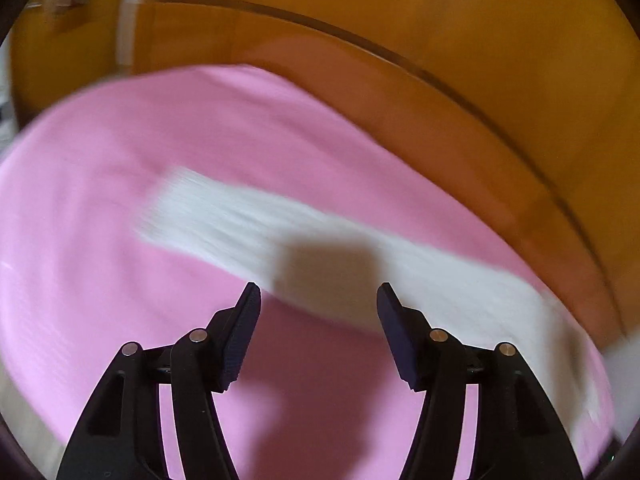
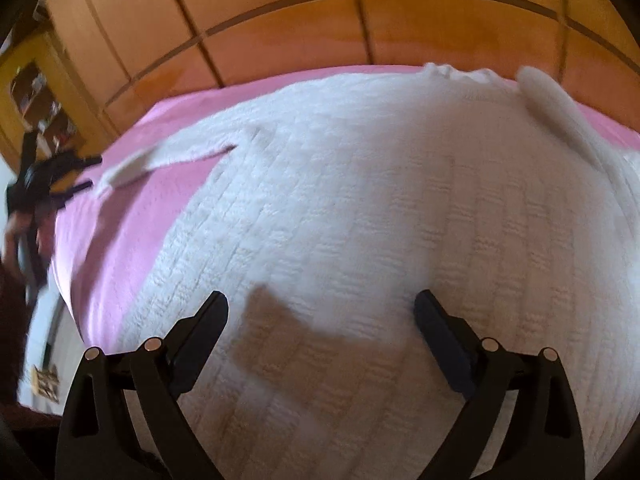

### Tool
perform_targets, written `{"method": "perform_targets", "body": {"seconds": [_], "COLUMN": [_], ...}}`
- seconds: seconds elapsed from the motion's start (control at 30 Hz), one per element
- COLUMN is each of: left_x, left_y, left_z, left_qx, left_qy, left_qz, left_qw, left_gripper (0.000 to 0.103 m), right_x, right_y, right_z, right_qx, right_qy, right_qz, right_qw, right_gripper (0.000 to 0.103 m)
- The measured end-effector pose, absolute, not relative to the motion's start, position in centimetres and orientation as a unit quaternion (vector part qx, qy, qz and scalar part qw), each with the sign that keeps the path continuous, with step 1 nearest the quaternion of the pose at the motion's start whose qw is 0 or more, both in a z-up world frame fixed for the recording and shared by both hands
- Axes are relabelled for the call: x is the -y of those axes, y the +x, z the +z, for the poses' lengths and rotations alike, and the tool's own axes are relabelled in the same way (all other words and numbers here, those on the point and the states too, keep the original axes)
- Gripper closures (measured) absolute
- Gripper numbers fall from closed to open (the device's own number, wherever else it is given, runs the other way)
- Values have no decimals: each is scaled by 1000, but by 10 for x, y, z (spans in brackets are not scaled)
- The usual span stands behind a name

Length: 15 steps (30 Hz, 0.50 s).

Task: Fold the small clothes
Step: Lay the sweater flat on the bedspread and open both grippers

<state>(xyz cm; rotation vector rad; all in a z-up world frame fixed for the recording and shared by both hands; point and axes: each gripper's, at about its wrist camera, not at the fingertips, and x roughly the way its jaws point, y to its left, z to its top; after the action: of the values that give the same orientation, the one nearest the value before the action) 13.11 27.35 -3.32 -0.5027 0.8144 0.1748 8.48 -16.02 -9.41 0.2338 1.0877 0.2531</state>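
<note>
A white knitted sweater (image 2: 380, 200) lies spread flat on a pink bedsheet (image 2: 120, 216). My right gripper (image 2: 322, 296) hovers over its body, jaws wide open with nothing between them. One sleeve (image 2: 180, 152) stretches out to the left across the sheet. The other sleeve (image 2: 552, 104) lies turned in at the far right. In the left wrist view that outstretched sleeve (image 1: 224, 216) is a blurred white band across the sheet (image 1: 100, 160). My left gripper (image 1: 318, 288) stands open just short of it, holding nothing. It also shows small at the left of the right wrist view, left gripper (image 2: 90, 173), beside the cuff.
Orange wooden panelling (image 2: 320, 28) rises behind the bed, also seen as wooden panelling (image 1: 480, 60). A shelf with small items (image 2: 36, 96) hangs at the far left. A person's hand (image 2: 24, 232) grips the left tool by the bed's left edge.
</note>
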Motion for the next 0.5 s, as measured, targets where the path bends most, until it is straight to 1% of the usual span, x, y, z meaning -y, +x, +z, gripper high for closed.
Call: {"method": "perform_targets", "body": {"seconds": [0.1,0.2,0.23,0.27,0.3,0.33,0.37,0.43,0.5], "left_x": [-211,-152,-132,-120,-107,-94,-84,-69,-56], "left_y": [117,100,92,90,85,80,78,76,81], "left_z": [-38,-54,-61,-68,-73,-78,-80,-79,-73], "left_qx": [-410,-444,-457,-467,-478,-486,-485,-471,-457], "left_qy": [-231,-224,-218,-211,-197,-181,-168,-145,-122], "left_qz": [-34,-136,-161,-171,-176,-178,-173,-158,-149], "left_qw": [882,857,847,842,838,836,840,856,868], "left_gripper": [44,44,47,53,66,69,69,68,68], "right_x": [190,228,242,251,261,273,285,310,340], "right_y": [78,65,59,54,48,41,36,27,19], "right_z": [-86,-85,-85,-85,-85,-85,-84,-82,-80], "right_qx": [-505,-503,-502,-501,-499,-497,-494,-485,-469], "right_qy": [132,161,167,170,174,181,191,217,254], "right_qz": [81,36,17,5,-7,-22,-32,-52,-82], "right_qw": [849,849,848,849,849,849,848,846,842], "right_gripper": [11,11,11,11,12,14,17,31,35]}}
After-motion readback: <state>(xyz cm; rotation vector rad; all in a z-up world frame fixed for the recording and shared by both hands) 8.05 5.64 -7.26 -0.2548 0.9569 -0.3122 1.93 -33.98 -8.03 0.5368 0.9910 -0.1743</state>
